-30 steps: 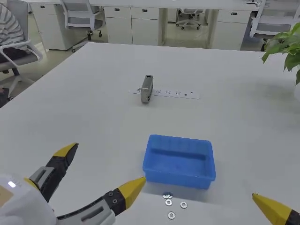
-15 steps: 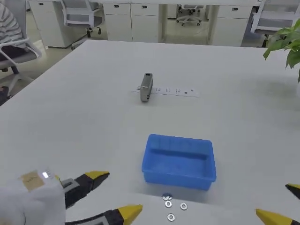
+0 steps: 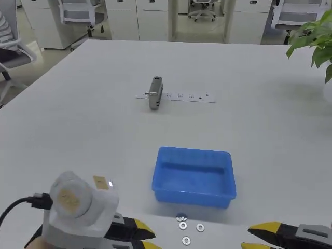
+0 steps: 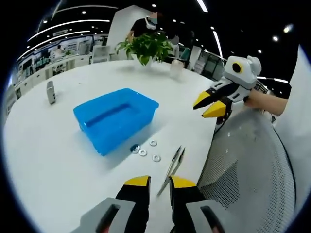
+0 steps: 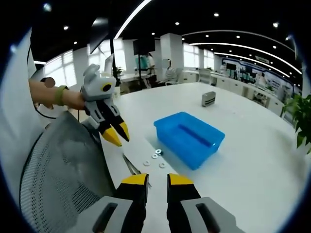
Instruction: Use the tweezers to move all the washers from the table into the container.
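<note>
**Washers on the table, tweezers not yet picked up**

Washers [image 3: 182, 225], four as far as I can count, lie in a loose cluster on the white table [image 3: 104, 135]. They sit just beside the near wall of the blue container [image 3: 193, 198], which looks empty, so none has been moved yet. The tweezers [image 4: 174, 167] lie flat on the table, nearer the person than the washers, close to the table's edge and apart from the cluster.

The left gripper [image 4: 159, 182] hovers low over that edge with its jaws drawn in to a narrow gap and nothing between them. The tweezers lie just ahead of its tips. The right gripper [image 5: 156, 179] hangs on the other side, jaws likewise only slightly parted and holding nothing.

By my reading the step in hand is the first one: fetching the tool. Next, one gripper needs to drop over the tweezers' shaft and close on it. The thin metal lying flat may be awkward to get under, and a grip part-way along would leave the tips free to pinch a washer.
</note>
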